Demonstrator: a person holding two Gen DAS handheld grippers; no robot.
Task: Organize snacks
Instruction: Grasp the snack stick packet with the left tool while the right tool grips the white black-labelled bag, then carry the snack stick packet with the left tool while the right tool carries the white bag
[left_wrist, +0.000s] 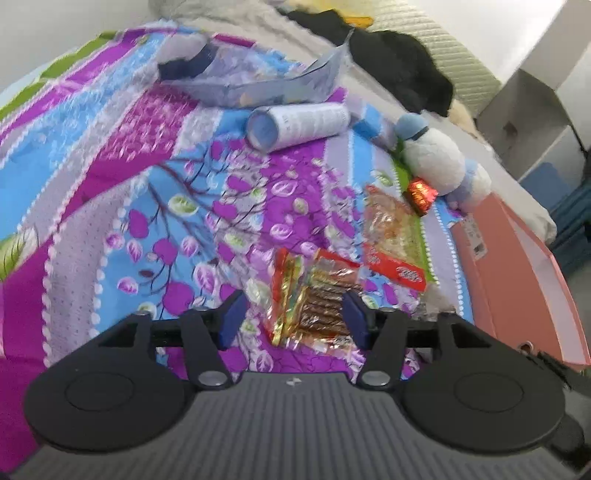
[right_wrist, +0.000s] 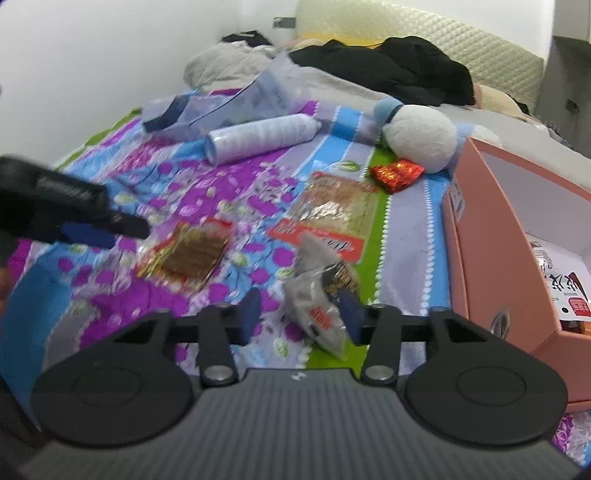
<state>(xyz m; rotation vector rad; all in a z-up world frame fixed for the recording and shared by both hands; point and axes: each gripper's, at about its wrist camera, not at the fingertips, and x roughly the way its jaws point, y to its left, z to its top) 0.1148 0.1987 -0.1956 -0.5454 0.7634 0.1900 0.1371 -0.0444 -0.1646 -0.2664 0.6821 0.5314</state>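
On a bed spread with a purple, blue and green floral quilt (left_wrist: 155, 192), snack packets lie scattered beside a pink cardboard box (right_wrist: 491, 229) that stands open at the right edge, a few packets already inside it. A clear packet of brown biscuit sticks (left_wrist: 317, 302) lies flat between the spread jaws of the left gripper (left_wrist: 295, 317), its long axis running away from the camera toward the headboard; the blue pads do not press on it. A grey crinkled snack bag (right_wrist: 319, 299) sits tilted between the jaws of the right gripper (right_wrist: 301, 314), one end raised; those jaws also stand apart, though whether the right pad touches the bag cannot be told. A larger packet with a red band (right_wrist: 332, 218) lies flat farther up the quilt, its length pointing toward the pillows, and a small red foil sweet (right_wrist: 397, 173) rests just beside a white plush toy (right_wrist: 421, 142). A white cylindrical can (right_wrist: 258, 136) lies on its side. Dark clothing (right_wrist: 399, 70) is heaped near the quilted headboard (right_wrist: 443, 40). Both grippers angle downward toward the quilt.
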